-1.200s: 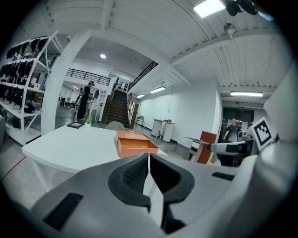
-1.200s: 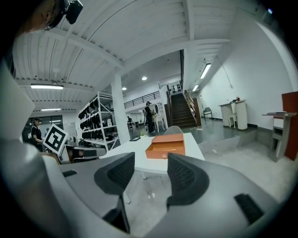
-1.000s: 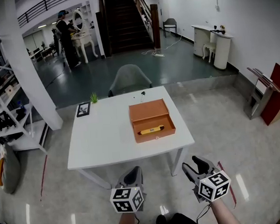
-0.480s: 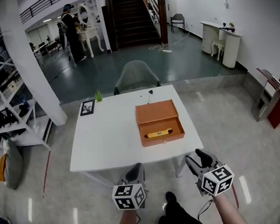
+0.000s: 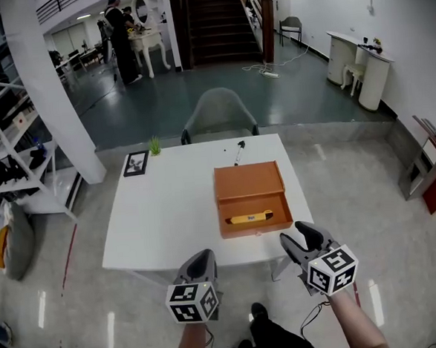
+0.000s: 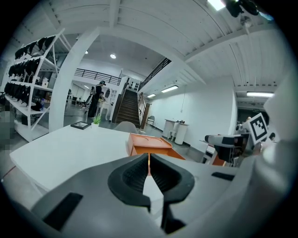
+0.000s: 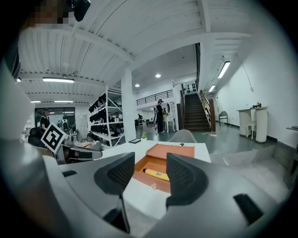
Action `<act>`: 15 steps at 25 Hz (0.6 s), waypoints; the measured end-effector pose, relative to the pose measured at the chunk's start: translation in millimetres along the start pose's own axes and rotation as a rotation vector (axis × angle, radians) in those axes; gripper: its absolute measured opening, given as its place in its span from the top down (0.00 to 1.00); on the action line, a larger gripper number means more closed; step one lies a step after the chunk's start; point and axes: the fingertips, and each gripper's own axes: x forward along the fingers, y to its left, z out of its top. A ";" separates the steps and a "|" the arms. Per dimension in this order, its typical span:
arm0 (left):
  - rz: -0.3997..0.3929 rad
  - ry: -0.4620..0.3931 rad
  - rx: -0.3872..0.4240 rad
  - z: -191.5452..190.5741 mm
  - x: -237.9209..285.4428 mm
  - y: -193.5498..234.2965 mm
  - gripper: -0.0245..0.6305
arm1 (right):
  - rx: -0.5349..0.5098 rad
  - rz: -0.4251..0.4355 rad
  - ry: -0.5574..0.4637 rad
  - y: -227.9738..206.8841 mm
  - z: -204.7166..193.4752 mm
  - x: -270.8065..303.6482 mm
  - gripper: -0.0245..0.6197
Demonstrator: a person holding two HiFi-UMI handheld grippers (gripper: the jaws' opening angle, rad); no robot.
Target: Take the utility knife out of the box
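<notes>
An open orange box (image 5: 251,197) lies on the right part of the white table (image 5: 168,210). A yellow utility knife (image 5: 250,218) rests inside its near half; in the right gripper view the knife (image 7: 155,174) shows between the jaws, farther off. My left gripper (image 5: 200,263) hovers before the table's near edge, shut and empty; the box (image 6: 151,145) is ahead of it. My right gripper (image 5: 303,239) is open and empty, just right of the table's near right corner.
A small framed picture (image 5: 135,163) and a little green plant (image 5: 155,146) sit at the far left of the table. A dark pen-like item (image 5: 238,152) lies behind the box. A grey chair (image 5: 218,111) stands beyond the table. Shelving (image 5: 4,147) lines the left.
The view has moved closer to the table. Both grippers now sit nearer its front edge, the right one close to the box's near right corner.
</notes>
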 end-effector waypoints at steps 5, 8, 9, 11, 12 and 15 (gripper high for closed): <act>0.043 -0.006 -0.015 10.5 18.3 13.5 0.93 | -0.038 0.045 0.022 -18.7 9.5 34.2 0.64; 0.072 -0.008 -0.022 14.5 25.9 20.9 0.94 | -0.076 0.073 0.037 -24.6 14.1 52.1 0.64; 0.083 -0.009 -0.024 15.6 28.2 23.3 0.94 | -0.092 0.086 0.042 -25.5 15.4 58.1 0.64; 0.104 -0.011 -0.028 18.3 31.9 27.8 0.93 | -0.118 0.113 0.052 -26.6 17.7 69.8 0.64; 0.113 -0.013 -0.031 19.2 33.4 29.5 0.94 | -0.128 0.126 0.058 -27.4 18.2 75.1 0.64; 0.138 -0.017 -0.040 18.3 36.4 31.6 0.93 | -0.150 0.164 0.074 -31.8 16.5 88.6 0.64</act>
